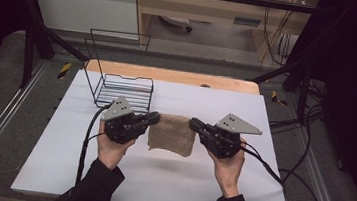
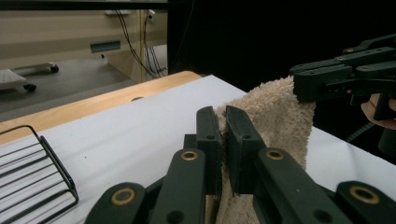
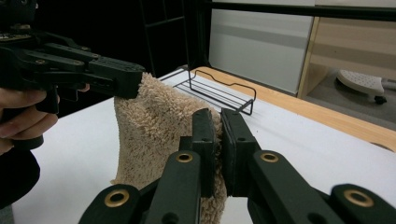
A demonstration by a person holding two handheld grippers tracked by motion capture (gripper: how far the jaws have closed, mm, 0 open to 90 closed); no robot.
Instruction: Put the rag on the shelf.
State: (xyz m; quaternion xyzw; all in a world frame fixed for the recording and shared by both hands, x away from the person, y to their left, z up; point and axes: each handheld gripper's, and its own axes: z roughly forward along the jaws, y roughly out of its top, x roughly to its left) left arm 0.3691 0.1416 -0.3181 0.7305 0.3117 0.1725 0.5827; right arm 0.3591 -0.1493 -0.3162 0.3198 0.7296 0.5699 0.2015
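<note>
A tan terry towel (image 1: 172,134) hangs above the white table between the two grippers. My left gripper (image 1: 155,117) is shut on its top left corner, my right gripper (image 1: 193,123) on its top right corner. In the left gripper view the jaws (image 2: 223,122) pinch the towel (image 2: 275,116), and the right gripper (image 2: 306,84) grips the far corner. The right gripper view has its own jaws (image 3: 219,122) closed on the towel (image 3: 154,126), with the left gripper (image 3: 125,78) holding the other corner. The towel's lower edge is off the table.
A black wire rack (image 1: 123,87) stands at the table's back left, behind the left gripper. The white table cover (image 1: 168,180) lies on a wooden tabletop (image 1: 169,75). Cables trail from both grippers, and one loops on the floor at right (image 1: 302,194).
</note>
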